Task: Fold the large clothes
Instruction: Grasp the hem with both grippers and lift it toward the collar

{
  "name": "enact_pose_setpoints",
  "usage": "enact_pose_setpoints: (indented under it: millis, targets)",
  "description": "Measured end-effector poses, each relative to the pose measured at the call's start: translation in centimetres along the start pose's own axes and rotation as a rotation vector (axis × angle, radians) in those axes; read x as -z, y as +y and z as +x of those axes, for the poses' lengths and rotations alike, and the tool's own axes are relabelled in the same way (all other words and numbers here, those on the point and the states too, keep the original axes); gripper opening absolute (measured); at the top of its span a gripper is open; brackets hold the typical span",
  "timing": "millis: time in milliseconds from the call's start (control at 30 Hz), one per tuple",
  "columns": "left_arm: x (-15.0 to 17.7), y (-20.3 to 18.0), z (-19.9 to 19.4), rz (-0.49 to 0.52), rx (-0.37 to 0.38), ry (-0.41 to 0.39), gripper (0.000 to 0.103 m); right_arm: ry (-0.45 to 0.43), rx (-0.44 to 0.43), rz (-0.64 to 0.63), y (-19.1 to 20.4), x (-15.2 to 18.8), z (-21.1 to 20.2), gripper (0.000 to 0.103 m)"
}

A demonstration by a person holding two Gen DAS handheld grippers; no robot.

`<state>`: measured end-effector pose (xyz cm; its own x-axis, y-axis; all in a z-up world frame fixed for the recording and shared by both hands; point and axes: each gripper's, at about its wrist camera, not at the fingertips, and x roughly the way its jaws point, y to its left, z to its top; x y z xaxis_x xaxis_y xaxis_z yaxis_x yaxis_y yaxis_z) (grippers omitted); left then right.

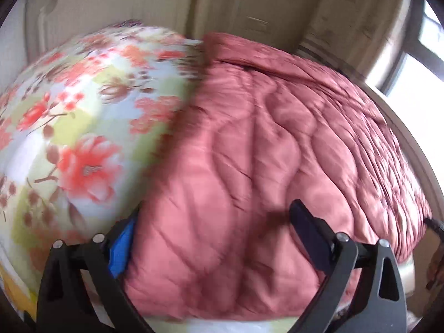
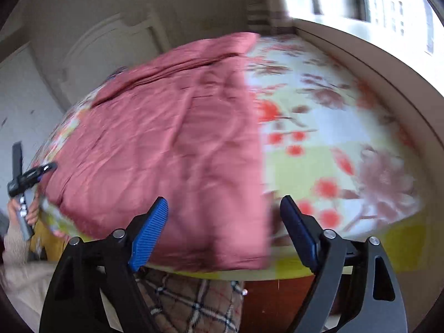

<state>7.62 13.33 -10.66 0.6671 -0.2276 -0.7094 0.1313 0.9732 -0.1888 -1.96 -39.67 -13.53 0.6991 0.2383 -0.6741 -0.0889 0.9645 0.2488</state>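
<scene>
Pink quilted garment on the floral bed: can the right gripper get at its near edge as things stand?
Probably yes. The right gripper is open, the pink quilted garment has its near edge between the fingers, and nothing blocks it.

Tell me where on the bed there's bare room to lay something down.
Free: the floral sheet between the pink quilt and the bed's window-side edge, and in the left wrist view the floral stretch on the quilt's other side. Crowded: the middle, covered by the quilt, and its near edge, where both hand-held grippers are.
</scene>
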Motion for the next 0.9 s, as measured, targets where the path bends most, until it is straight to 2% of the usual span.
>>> enact_pose_setpoints:
  millis: [67, 167, 267, 367, 467, 600, 633, 667, 700, 733, 767, 800, 900]
  targets:
    - [0.6, -1.8, -0.4, 0.045, 0.040, 0.004, 0.083, 0.000, -0.044, -0.031, 1.5, 0.1, 0.7, 0.070]
    - [0.8, -2.7, -0.3, 0.061, 0.053, -0.001, 0.081, -0.013, -0.071, -0.069, 3.9, -0.4, 2.1, 0.062]
    - [0.9, -1.6, -0.3, 0.028, 0.037, -0.010, 0.081, -0.020, -0.086, -0.066, 4.6, -0.7, 2.7, 0.061]
    - [1.0, 0.3, -0.7, -0.022, 0.026, -0.022, 0.083, -0.020, -0.092, -0.037, 3.5, -0.6, 2.2, 0.061]
    - [1.3, 1.4, -1.3, -0.064, 0.063, -0.028, 0.086, -0.029, -0.110, 0.013, 2.0, -0.3, 1.6, 0.061]
    - [1.4, -0.2, -1.2, -0.051, 0.117, -0.009, 0.082, -0.053, -0.122, 0.041, 1.9, -0.4, 2.1, 0.062]
    - [1.3, -1.1, -1.0, -0.042, 0.150, -0.003, 0.077, -0.057, -0.122, 0.031, 2.2, -0.5, 2.3, 0.062]
    - [1.2, -1.7, -0.8, -0.035, 0.160, 0.002, 0.061, -0.067, -0.118, 0.017, 2.6, -0.6, 2.7, 0.061]
    - [1.2, -2.3, -0.6, -0.026, 0.158, 0.007, 0.039, -0.079, -0.110, 0.013, 3.0, -0.7, 3.0, 0.057]
    - [1.0, -2.7, -0.2, -0.024, 0.175, 0.017, 0.028, -0.076, -0.117, 0.020, 3.1, -0.8, 3.3, 0.032]
    - [0.9, -2.8, -0.1, -0.035, 0.193, 0.014, 0.023, -0.065, -0.143, 0.046, 3.1, -0.8, 3.8, 0.024]
    - [0.8, -2.8, -0.5, -0.044, 0.195, -0.010, 0.019, -0.075, -0.144, 0.059, 3.2, -0.8, 3.9, 0.022]
    - [0.7, -2.9, -4.0, -0.035, 0.226, -0.111, 0.016, -0.084, -0.157, 0.044, 3.6, -0.8, 2.8, 0.016]
